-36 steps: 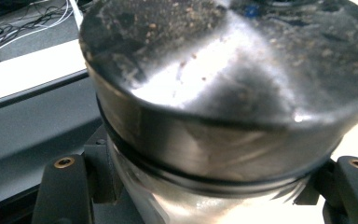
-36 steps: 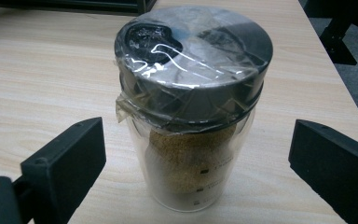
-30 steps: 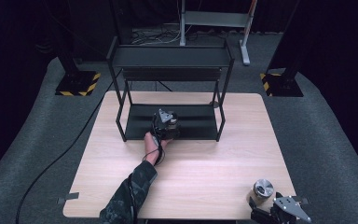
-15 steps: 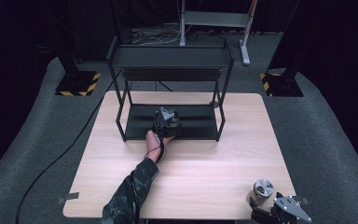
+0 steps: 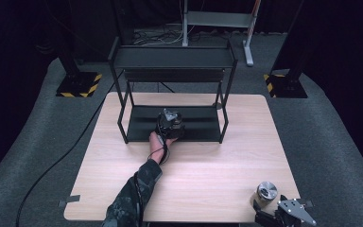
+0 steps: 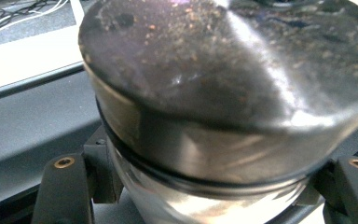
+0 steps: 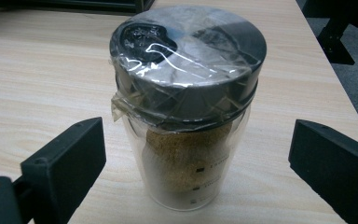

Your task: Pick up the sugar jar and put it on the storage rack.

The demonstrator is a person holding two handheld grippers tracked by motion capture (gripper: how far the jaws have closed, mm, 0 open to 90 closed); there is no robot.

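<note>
Clearly metal-lidded glass spice jar (image 6: 223,116) (dusty lid)

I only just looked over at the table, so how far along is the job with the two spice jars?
Nothing is shelved yet. In hand: the left gripper is shut on a metal-lidded jar at the black rack's bottom shelf. Left: the second jar stands on the table between the open right gripper.

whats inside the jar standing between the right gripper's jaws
Through the clear wall of the jar a brown, grainy powder shows, filling roughly the lower half. The dark lid, wrapped in clear film, covers the top, so nothing can be seen from above.
</note>
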